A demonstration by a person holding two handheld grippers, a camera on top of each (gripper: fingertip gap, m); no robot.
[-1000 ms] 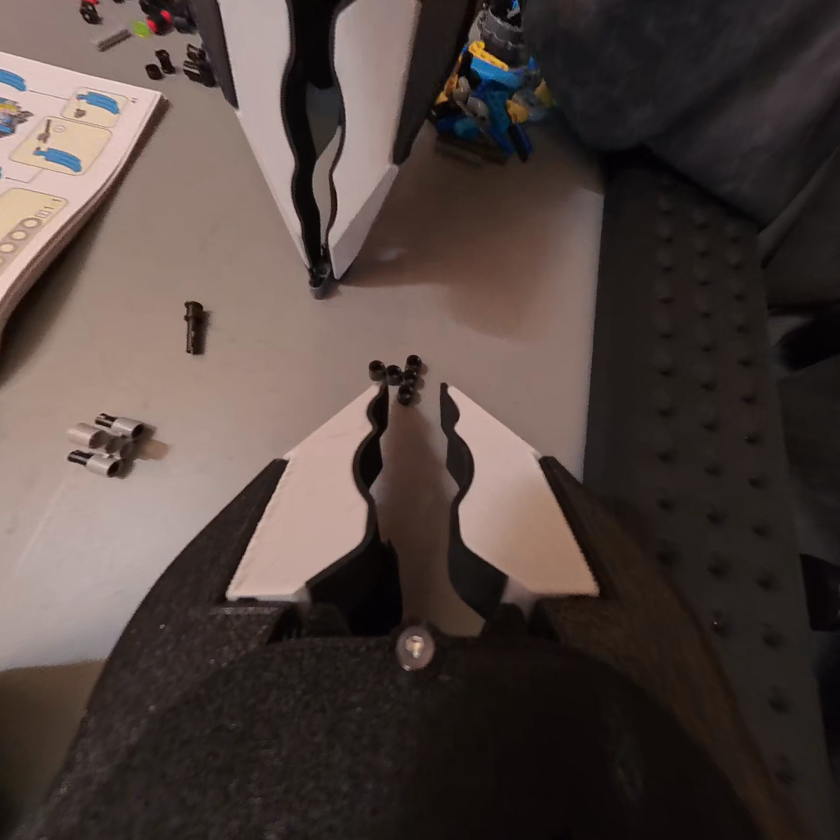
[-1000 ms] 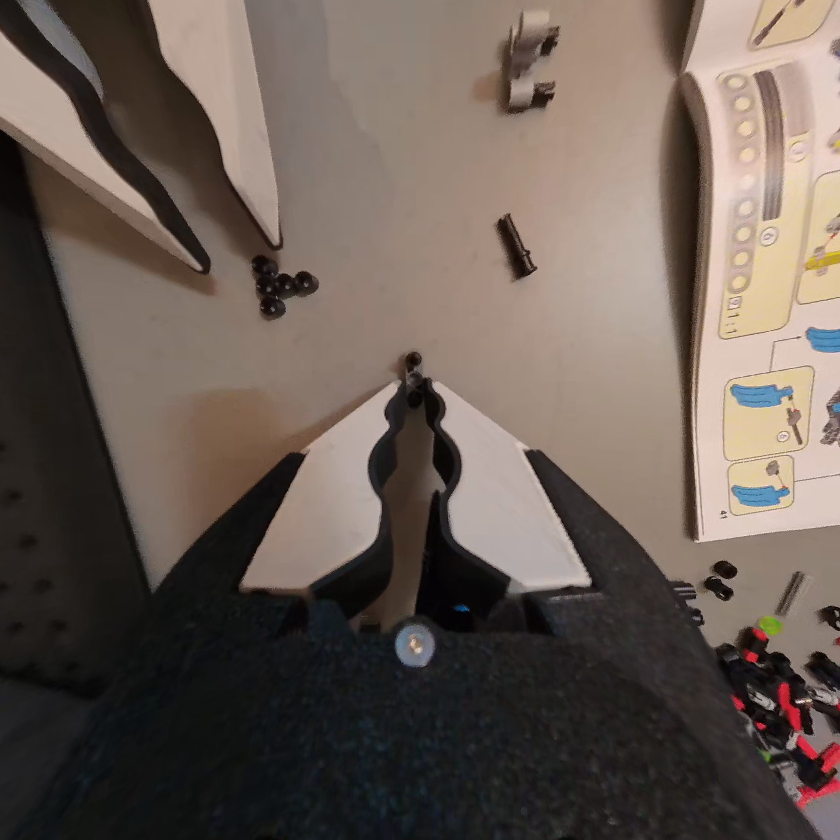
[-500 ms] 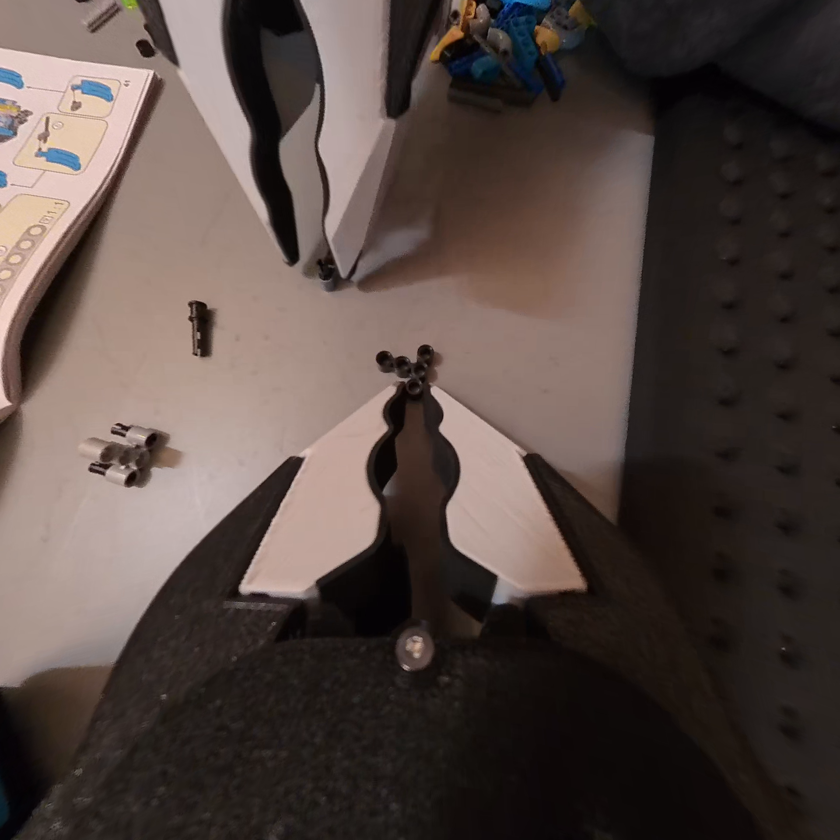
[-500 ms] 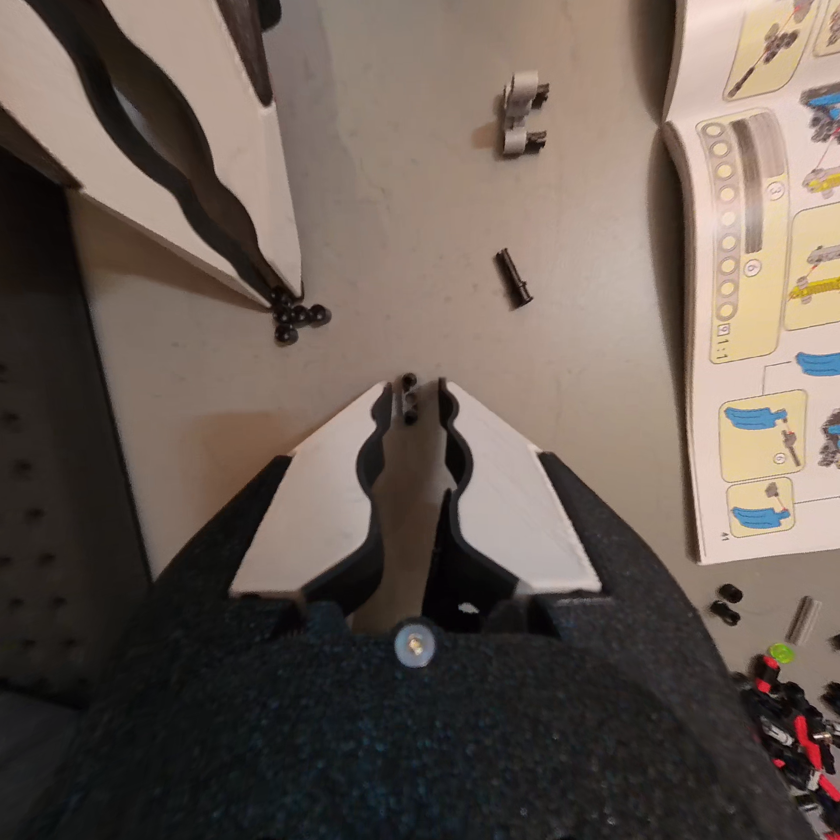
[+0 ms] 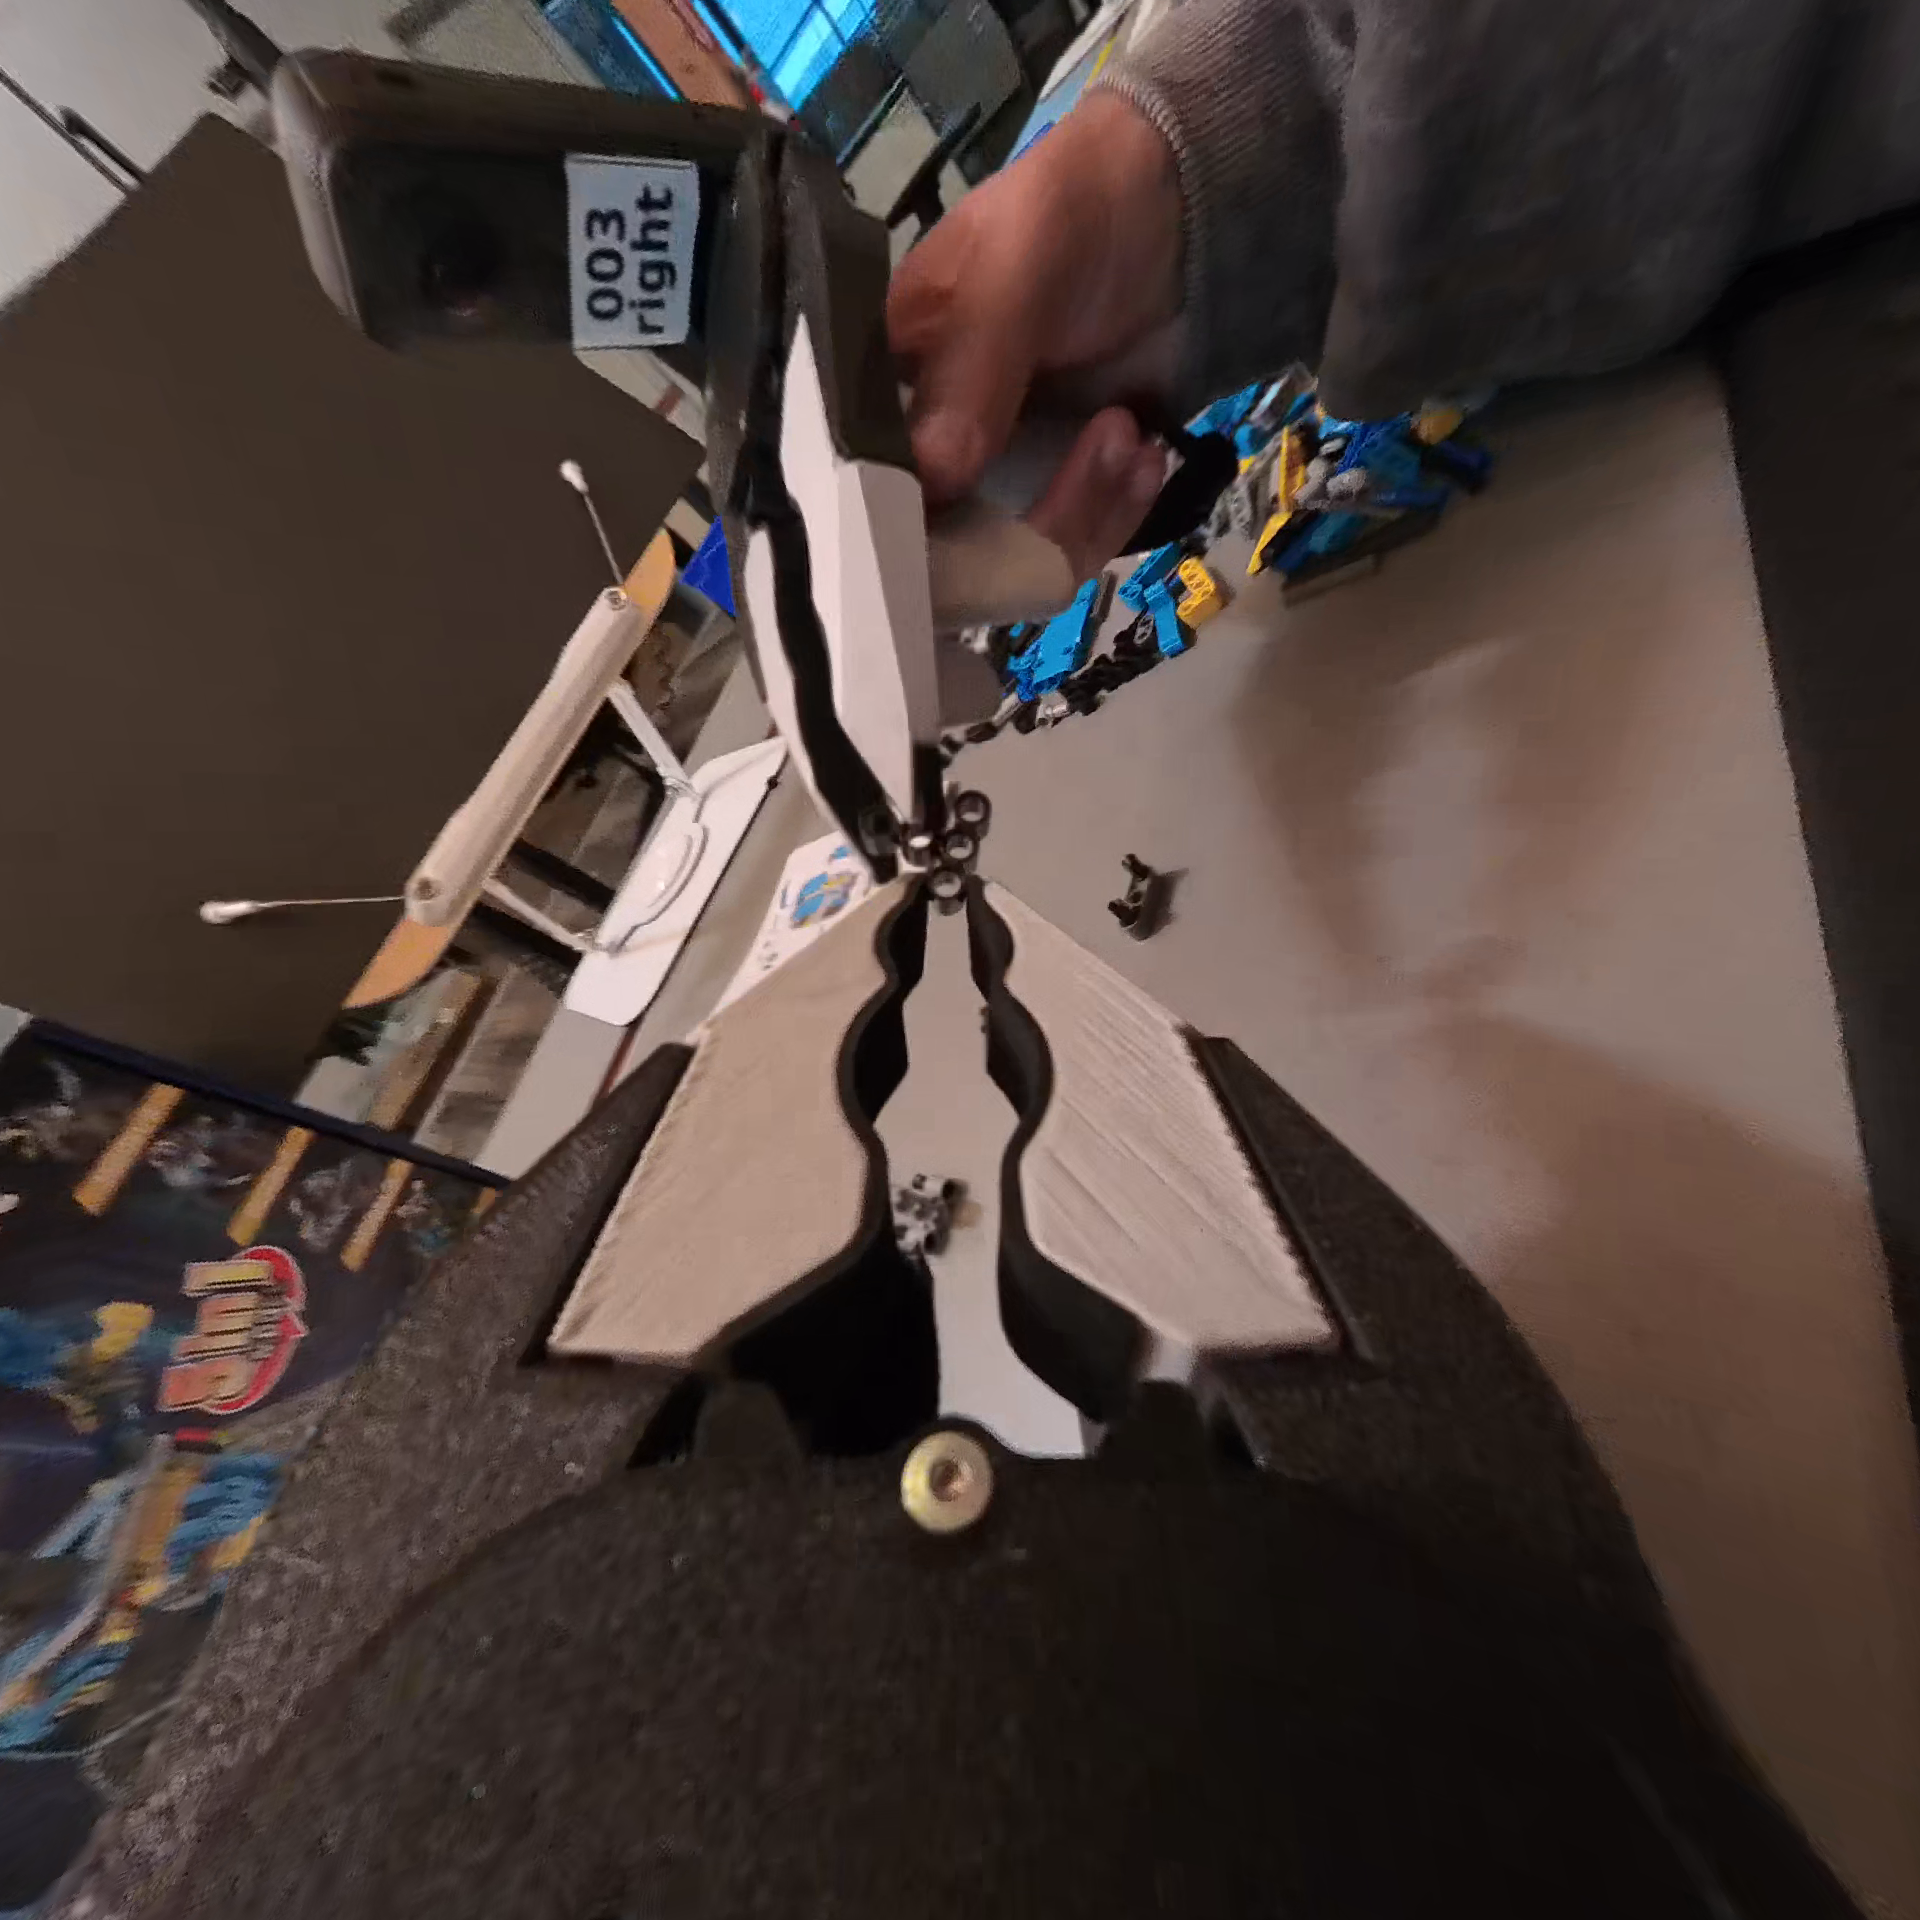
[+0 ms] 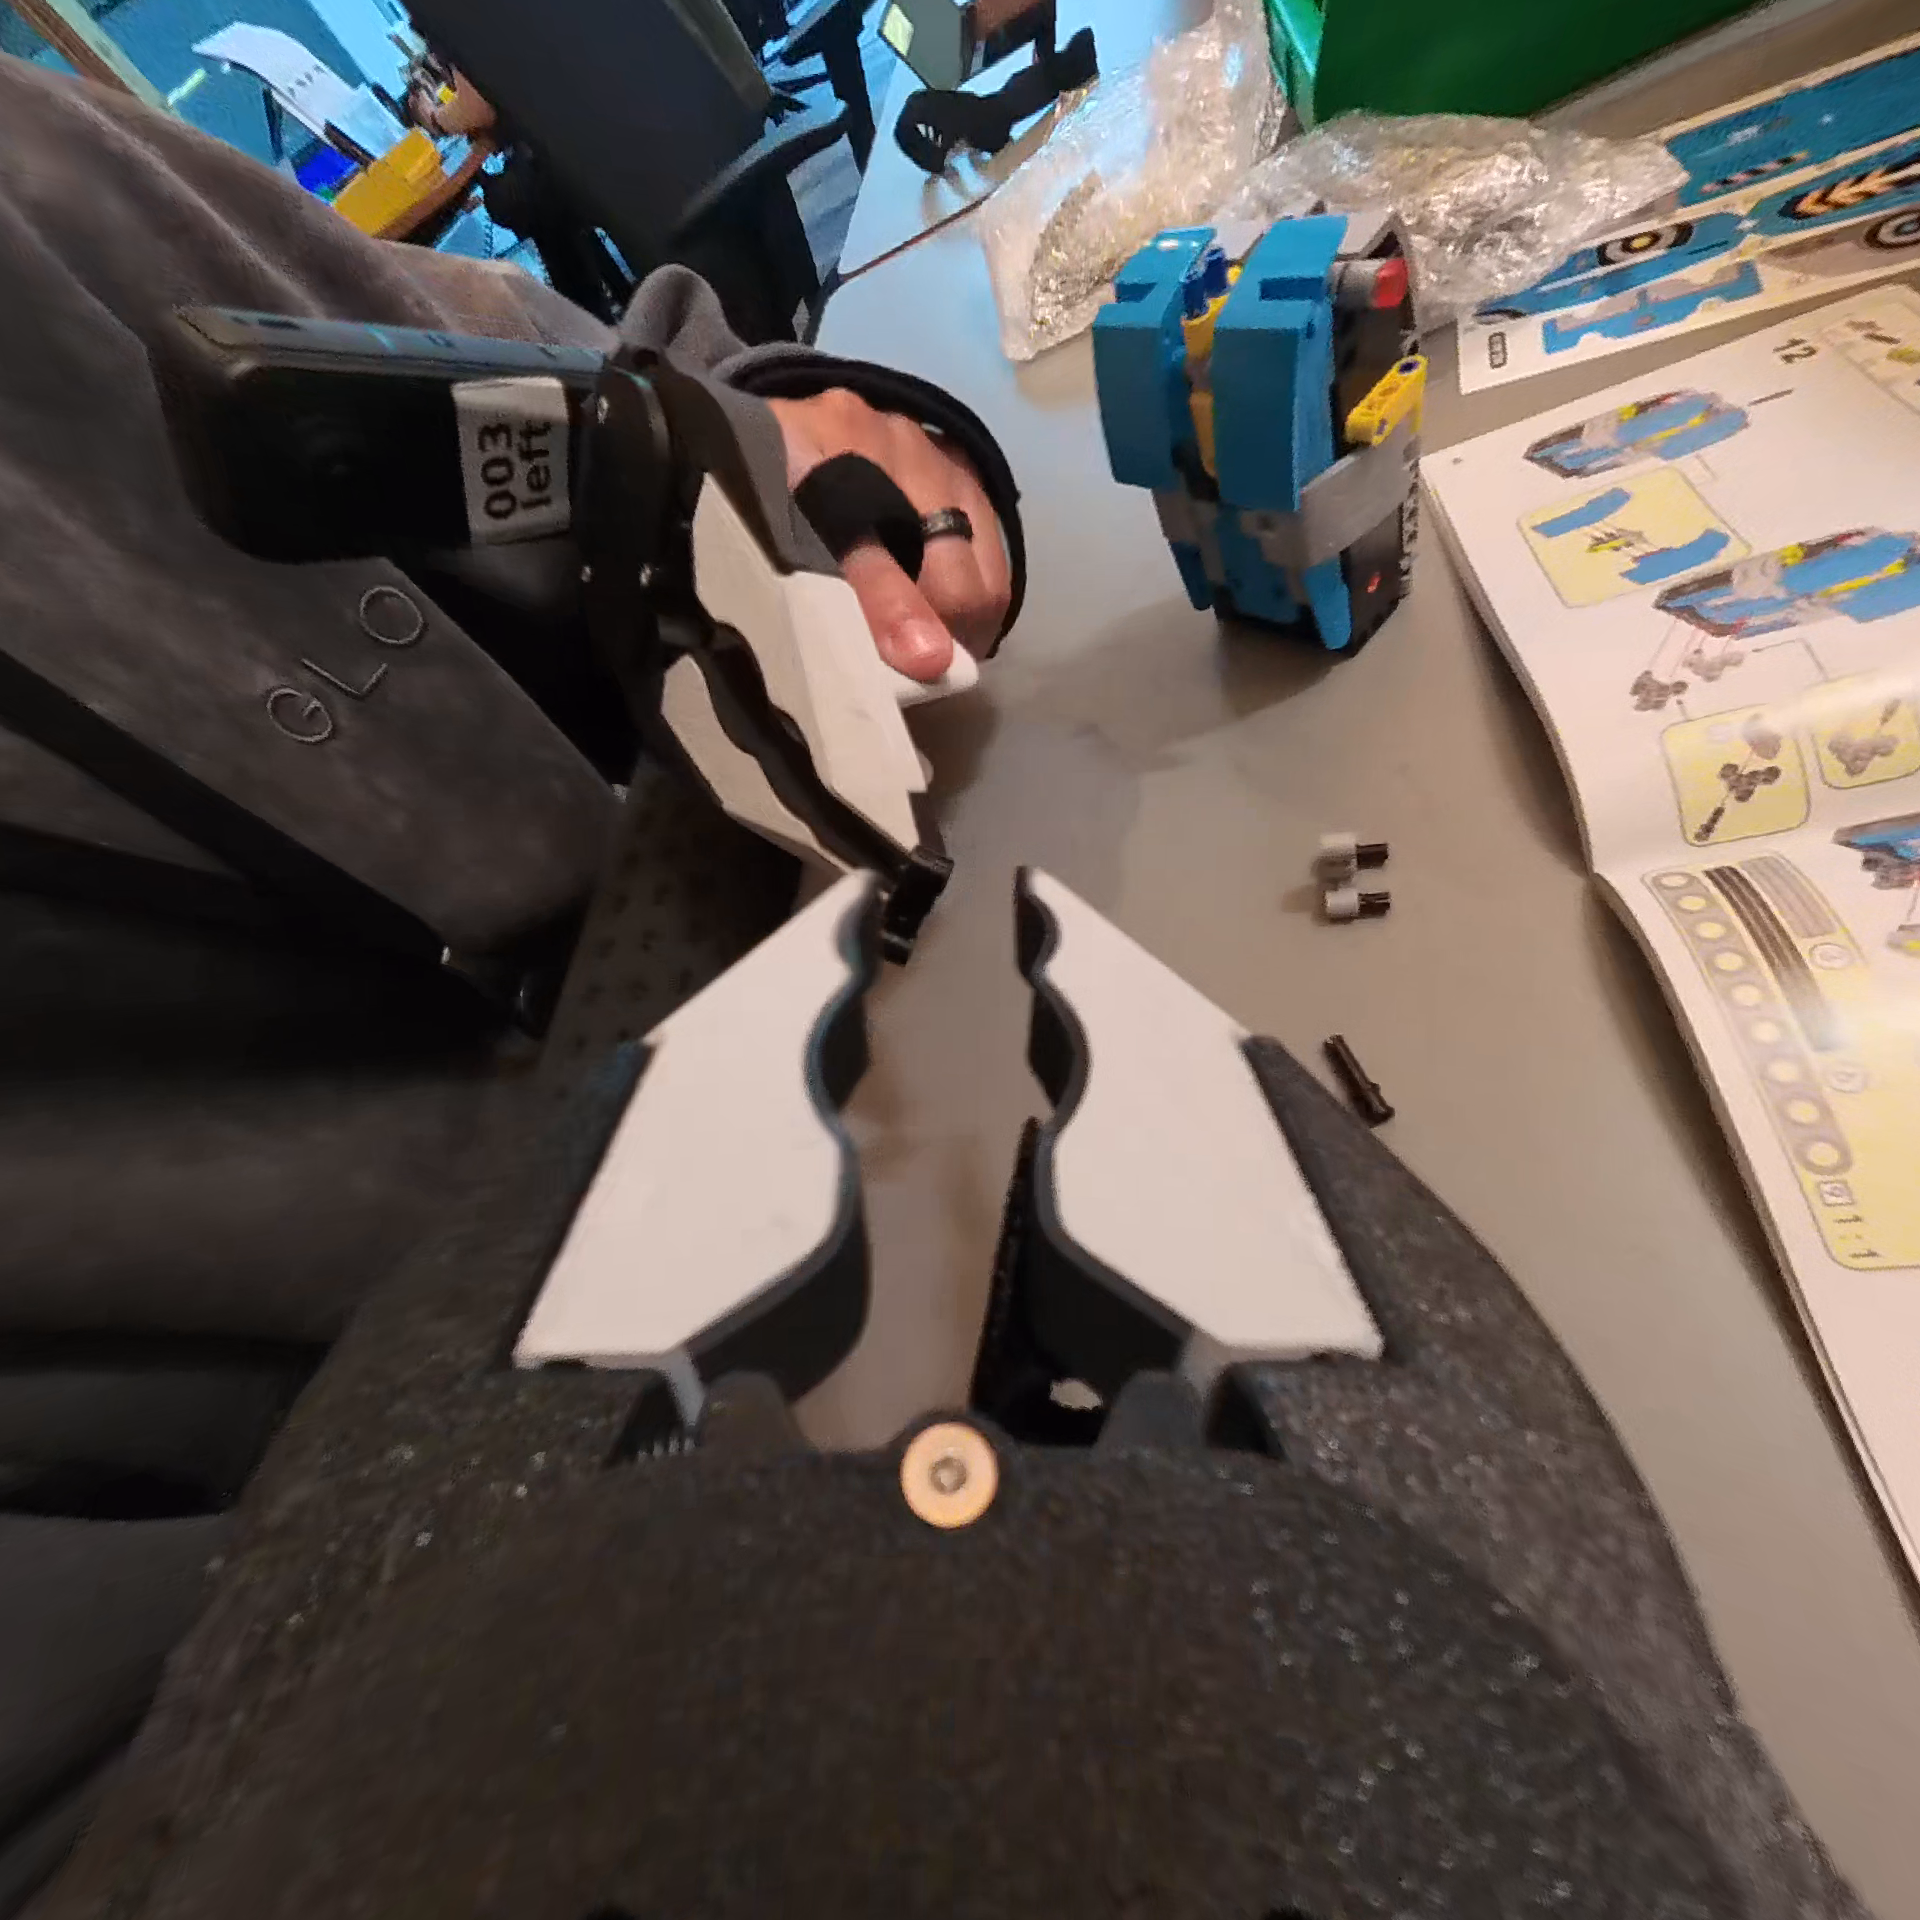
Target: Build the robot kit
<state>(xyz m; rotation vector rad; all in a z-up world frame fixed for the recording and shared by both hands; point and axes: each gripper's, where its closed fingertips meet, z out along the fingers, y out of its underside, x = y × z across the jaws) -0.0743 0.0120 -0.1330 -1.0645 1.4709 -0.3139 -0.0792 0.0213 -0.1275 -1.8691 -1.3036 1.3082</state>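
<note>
My left gripper [image 5: 945,902] is shut on a small black connector piece with several ring holes [image 5: 956,844] and holds it above the grey table [image 5: 1403,831]. In the right wrist view, the left gripper [image 6: 914,854] comes in from the upper left with the black piece [image 6: 912,896] at its tips. My right gripper [image 6: 945,881] is open. The piece stands just inside its left fingertip [image 6: 862,894], with a clear gap to the other finger. In the left wrist view, the right gripper [image 5: 899,821] reaches down from above to the piece.
A blue and yellow brick model [image 6: 1257,436] stands on the table and also shows in the left wrist view [image 5: 1340,478]. An open instruction booklet [image 6: 1714,727] lies at the right. Two grey-and-black pins [image 6: 1351,878] and a black pin [image 6: 1359,1081] lie near it. Clear plastic bags [image 6: 1403,177] lie behind. Only a small space, under 4 cm, lies between the two pairs of fingers.
My left gripper closed on the black connector piece and lifted it off the table. My right gripper opened, left its small black pin, and rose to meet the lifted piece.
</note>
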